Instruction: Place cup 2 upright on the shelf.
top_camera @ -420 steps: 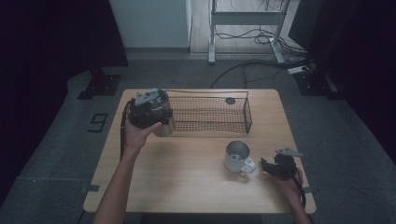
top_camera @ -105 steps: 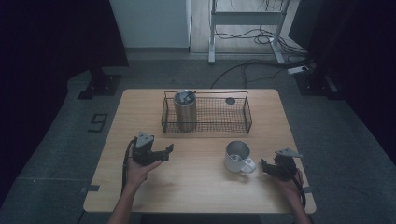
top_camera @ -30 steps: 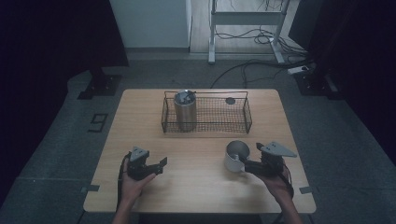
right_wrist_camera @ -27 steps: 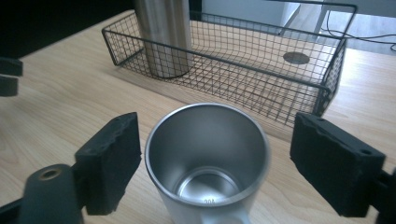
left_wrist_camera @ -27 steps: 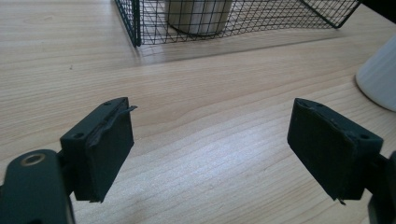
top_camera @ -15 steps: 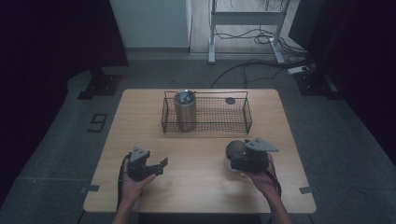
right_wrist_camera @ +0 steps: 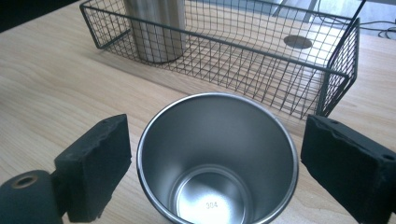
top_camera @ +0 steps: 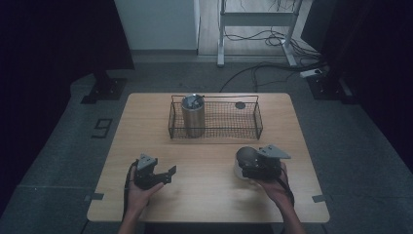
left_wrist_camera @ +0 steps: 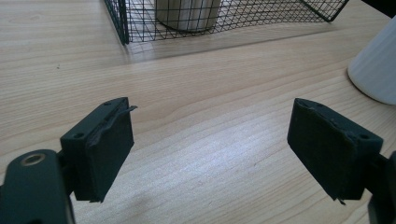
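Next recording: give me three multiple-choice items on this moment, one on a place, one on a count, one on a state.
1. Where does the tall metal cup stand?
A. at the left end of the wire basket
B. on the bare table beside the left claw
C. at the basket's right end

2. How many cups are on the table, counting the one in the basket?
A. one
B. two
C. four

3. How does the right claw stand to the open steel cup?
A. pads apart on either side of it, not pressing
C. lifting it above the basket
B. clamped flat with nothing between

Answers: 1 A, the high view shows it inside the basket's left end. 2 B, one in the basket, one at the right claw. 3 A, gaps show beside the rim.
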`<state>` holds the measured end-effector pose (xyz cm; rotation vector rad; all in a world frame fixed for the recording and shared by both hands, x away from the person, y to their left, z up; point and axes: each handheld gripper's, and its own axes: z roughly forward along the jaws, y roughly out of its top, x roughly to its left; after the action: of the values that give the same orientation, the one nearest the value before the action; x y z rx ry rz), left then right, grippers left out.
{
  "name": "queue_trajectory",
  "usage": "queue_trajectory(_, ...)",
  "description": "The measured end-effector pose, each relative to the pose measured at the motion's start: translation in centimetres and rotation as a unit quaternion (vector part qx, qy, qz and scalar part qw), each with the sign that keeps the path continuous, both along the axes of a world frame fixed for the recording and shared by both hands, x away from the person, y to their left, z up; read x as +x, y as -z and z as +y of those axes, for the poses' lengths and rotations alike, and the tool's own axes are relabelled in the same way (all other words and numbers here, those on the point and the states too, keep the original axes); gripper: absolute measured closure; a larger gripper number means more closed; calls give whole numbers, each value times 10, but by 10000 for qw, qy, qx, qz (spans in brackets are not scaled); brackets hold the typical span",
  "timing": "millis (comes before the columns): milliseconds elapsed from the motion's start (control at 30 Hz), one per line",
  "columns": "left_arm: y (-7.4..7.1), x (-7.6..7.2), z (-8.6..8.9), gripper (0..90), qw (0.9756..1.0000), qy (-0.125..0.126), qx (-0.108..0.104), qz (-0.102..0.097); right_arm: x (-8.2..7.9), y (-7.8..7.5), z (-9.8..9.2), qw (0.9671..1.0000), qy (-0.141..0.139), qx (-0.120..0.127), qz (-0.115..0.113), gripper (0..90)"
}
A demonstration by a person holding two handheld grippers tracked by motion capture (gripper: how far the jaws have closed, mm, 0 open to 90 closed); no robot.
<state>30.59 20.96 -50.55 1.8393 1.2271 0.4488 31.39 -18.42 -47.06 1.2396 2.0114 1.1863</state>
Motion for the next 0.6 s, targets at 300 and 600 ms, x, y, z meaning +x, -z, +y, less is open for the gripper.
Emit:
queue_trajectory(300, 0, 0, 3, 146, 9999, -120, -15, 22, 7, 10, 7, 9994, 56, -215, 252, 8)
queue_trajectory(600, 2, 0, 4, 148, 9998, -25, -143, 113, 13, 17, 8, 9988, 122, -299, 380, 0)
